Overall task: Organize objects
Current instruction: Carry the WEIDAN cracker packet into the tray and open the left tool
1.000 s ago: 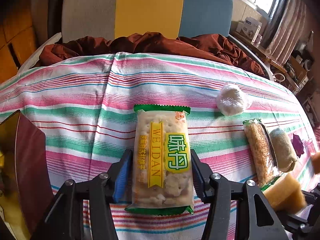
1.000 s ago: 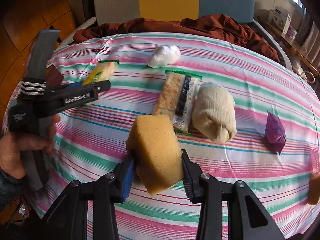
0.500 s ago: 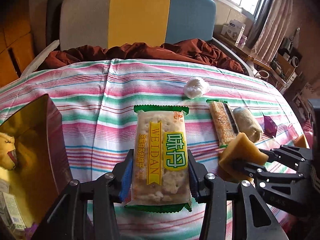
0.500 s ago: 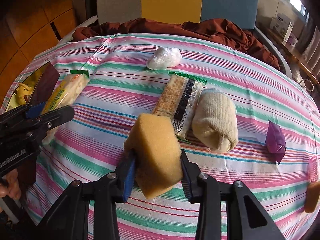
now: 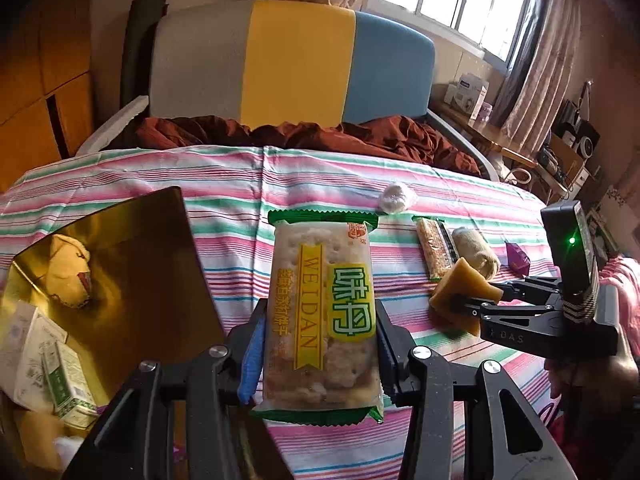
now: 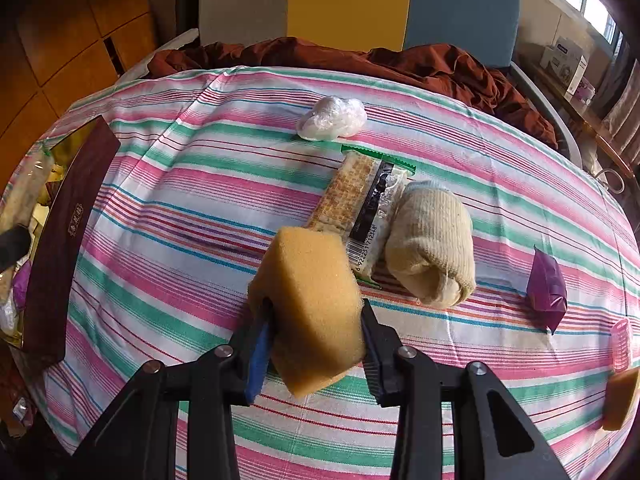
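The left claw (image 5: 318, 356), closed on the cracker packet (image 5: 321, 320), is rising toward the gold box (image 5: 120, 248) now showing at left, while the right claw (image 6: 316, 334) is gripping the sponge (image 6: 312, 308) above the striped bed (image 6: 180, 200).

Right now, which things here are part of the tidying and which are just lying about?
In the job:
- cracker pack, in the left gripper
- sponge, in the right gripper
- box, already holding items
- on the cloth: second pack, sock, white wad, purple packet

Lying about:
- brown blanket
- chair
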Action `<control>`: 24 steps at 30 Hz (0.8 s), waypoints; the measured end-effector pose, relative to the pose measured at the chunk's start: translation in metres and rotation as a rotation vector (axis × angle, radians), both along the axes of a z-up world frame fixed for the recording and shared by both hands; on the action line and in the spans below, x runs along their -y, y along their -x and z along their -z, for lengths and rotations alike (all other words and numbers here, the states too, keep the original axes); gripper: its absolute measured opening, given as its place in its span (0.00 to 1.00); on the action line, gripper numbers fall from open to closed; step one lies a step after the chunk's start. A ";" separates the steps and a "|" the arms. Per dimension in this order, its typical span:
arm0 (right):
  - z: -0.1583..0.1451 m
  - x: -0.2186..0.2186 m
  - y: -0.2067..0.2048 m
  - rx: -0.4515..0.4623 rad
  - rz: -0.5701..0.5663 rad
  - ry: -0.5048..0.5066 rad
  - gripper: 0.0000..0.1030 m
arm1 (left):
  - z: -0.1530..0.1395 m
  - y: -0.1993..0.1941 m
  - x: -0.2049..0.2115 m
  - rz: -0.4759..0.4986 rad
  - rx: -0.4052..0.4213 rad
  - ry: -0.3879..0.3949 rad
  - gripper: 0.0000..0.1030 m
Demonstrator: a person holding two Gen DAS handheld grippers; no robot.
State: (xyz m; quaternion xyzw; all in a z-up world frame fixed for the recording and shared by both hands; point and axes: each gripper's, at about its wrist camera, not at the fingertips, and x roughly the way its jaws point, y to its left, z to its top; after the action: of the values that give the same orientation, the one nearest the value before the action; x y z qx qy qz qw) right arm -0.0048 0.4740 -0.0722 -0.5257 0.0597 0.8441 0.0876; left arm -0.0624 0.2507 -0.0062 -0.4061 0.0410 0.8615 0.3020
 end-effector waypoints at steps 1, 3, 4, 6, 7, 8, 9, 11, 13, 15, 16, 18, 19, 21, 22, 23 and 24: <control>0.000 0.001 0.000 0.000 0.000 -0.003 0.38 | -0.003 0.001 0.011 -0.020 -0.008 -0.005 0.46; 0.000 0.001 0.000 -0.001 -0.002 -0.010 0.38 | -0.006 0.005 0.031 -0.060 -0.016 -0.013 0.46; -0.001 0.002 0.000 0.000 -0.003 -0.014 0.38 | -0.007 0.009 0.043 -0.084 -0.018 -0.012 0.47; -0.001 0.003 -0.001 0.000 -0.005 -0.020 0.38 | -0.003 0.015 0.064 -0.129 -0.014 -0.003 0.47; -0.001 0.003 -0.001 0.000 -0.005 -0.022 0.38 | -0.001 0.020 0.075 -0.155 -0.010 0.000 0.47; 0.000 0.004 -0.001 0.001 -0.005 -0.024 0.38 | 0.004 0.024 0.085 -0.180 -0.005 0.006 0.47; 0.000 0.004 -0.001 0.001 -0.006 -0.025 0.38 | 0.008 0.028 0.093 -0.201 0.005 0.012 0.47; 0.000 0.005 -0.001 0.002 -0.005 -0.028 0.38 | 0.017 0.037 0.108 -0.245 0.029 0.019 0.47; 0.000 0.005 -0.001 0.003 -0.006 -0.034 0.38 | 0.024 0.044 0.118 -0.281 0.034 0.033 0.47; 0.000 0.006 -0.001 0.004 -0.008 -0.038 0.38 | 0.030 0.052 0.124 -0.309 0.042 0.048 0.47; 0.000 0.006 -0.001 0.004 -0.007 -0.037 0.38 | 0.033 0.055 0.127 -0.318 0.045 0.054 0.47; 0.001 0.006 -0.001 0.004 -0.007 -0.037 0.39 | 0.040 0.061 0.130 -0.333 0.051 0.069 0.47; 0.001 0.006 -0.002 0.004 -0.006 -0.037 0.39 | 0.042 0.064 0.131 -0.341 0.056 0.075 0.47; 0.001 0.006 -0.002 0.004 -0.007 -0.038 0.39 | 0.047 0.066 0.135 -0.354 0.064 0.081 0.47; 0.001 0.006 -0.002 0.004 -0.008 -0.039 0.39 | 0.049 0.066 0.136 -0.357 0.065 0.083 0.49; 0.001 0.006 -0.002 0.005 -0.008 -0.039 0.39 | 0.050 0.067 0.136 -0.360 0.064 0.085 0.51; 0.002 0.006 -0.002 0.005 -0.009 -0.037 0.39 | 0.050 0.066 0.136 -0.362 0.058 0.087 0.54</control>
State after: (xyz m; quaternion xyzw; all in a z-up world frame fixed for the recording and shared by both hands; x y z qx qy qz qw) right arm -0.0032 0.4679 -0.0740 -0.5265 0.0416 0.8440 0.0936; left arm -0.1288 0.1143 -0.0566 -0.4444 -0.0043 0.8870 0.1255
